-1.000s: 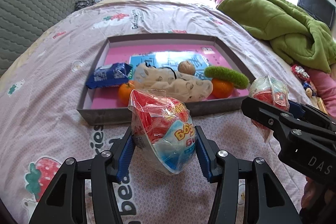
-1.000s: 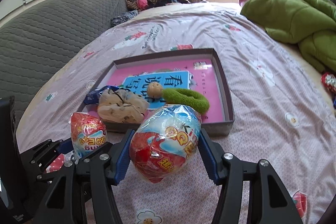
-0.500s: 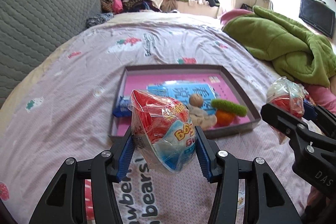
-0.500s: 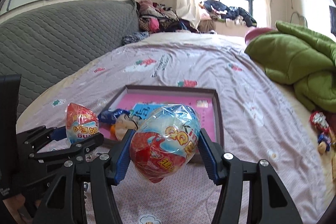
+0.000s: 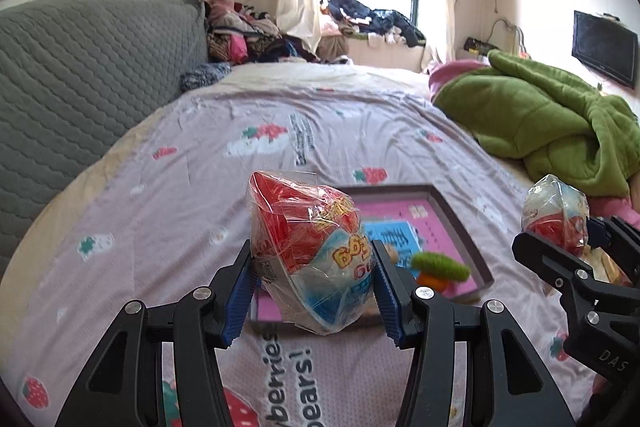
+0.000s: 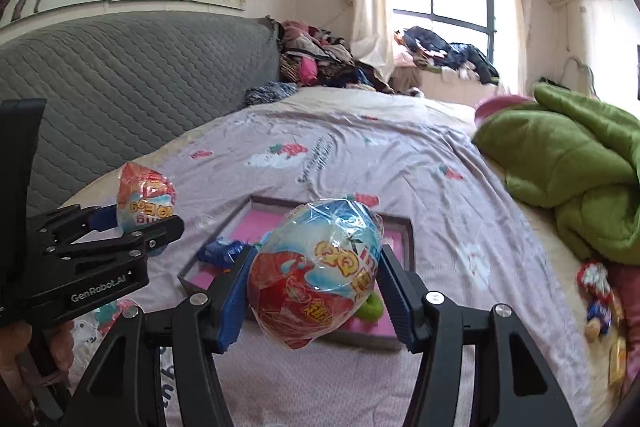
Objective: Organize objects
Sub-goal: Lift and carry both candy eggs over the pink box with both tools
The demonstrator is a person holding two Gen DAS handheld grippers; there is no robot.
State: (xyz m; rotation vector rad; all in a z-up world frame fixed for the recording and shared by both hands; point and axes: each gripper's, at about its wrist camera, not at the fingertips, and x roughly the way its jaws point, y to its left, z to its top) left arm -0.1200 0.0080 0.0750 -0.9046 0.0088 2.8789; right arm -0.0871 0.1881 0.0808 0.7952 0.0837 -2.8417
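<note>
Crinkly cellophane-wrapped red-and-blue toy egg (image 5: 310,255) is clamped at its midsection between the left gripper (image 5: 312,291) pads, ahead of them and above the tray (image 5: 460,223). A second wrapped egg (image 6: 316,271) is gripped likewise by the right gripper (image 6: 314,295). Judged light, slippery, crushable.

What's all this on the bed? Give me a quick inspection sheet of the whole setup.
Surface: bed with strawberry-print sheet.
Job's things: two wrapped toy eggs, left egg, right egg; tray holding a booklet, green fuzzy piece, orange.
Clutter: green blanket; small toys at the bed's edge.
Grippers: left gripper shut on left egg; right gripper shut on right egg.
Cables: nothing seen.
Surroundings: grey headboard, window, clothes pile.
</note>
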